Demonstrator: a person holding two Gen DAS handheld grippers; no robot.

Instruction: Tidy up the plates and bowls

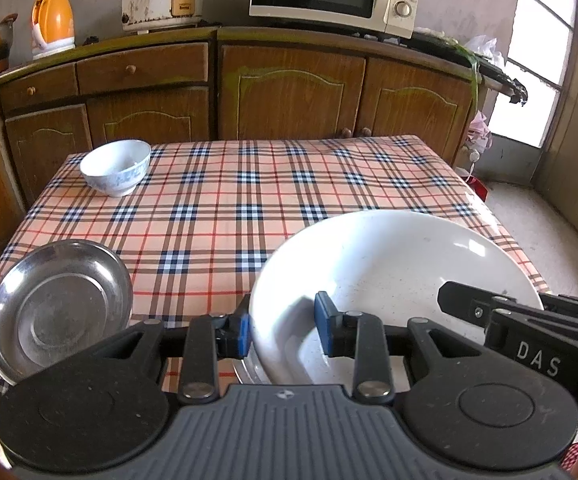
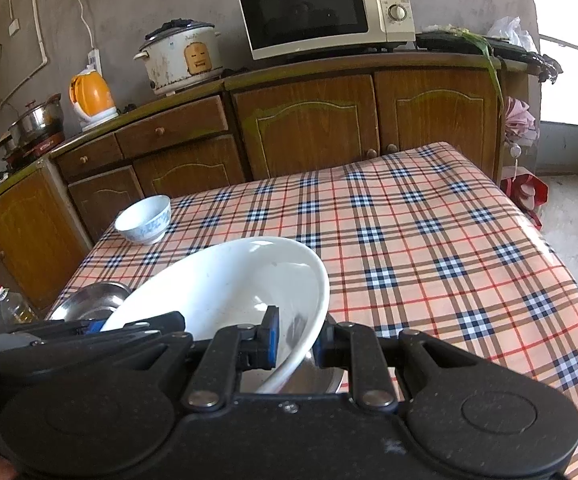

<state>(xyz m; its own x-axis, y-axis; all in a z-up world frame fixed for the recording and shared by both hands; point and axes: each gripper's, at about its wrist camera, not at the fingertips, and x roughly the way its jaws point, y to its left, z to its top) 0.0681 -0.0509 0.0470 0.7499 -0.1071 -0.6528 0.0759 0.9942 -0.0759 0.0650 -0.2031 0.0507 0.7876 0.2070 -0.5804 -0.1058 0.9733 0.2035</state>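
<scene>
The left tool (image 1: pixel 283 330) clamps the near rim of a large white plate (image 1: pixel 389 264), its blue pads on either side of the rim. The right tool (image 2: pixel 295 340) grips the same plate's opposite rim, holding it tilted above the plaid-covered surface (image 1: pixel 229 200). A steel dish (image 1: pixel 57 308) sits to the left; a blue-patterned white bowl (image 1: pixel 116 166) stands at the far left corner.

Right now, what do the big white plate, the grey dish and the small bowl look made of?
White plate: probably glazed ceramic, glossy with window glare. Grey dish: stainless steel, brushed, mirror-like rim. Small bowl: likely porcelain, white with blue pattern.
</scene>
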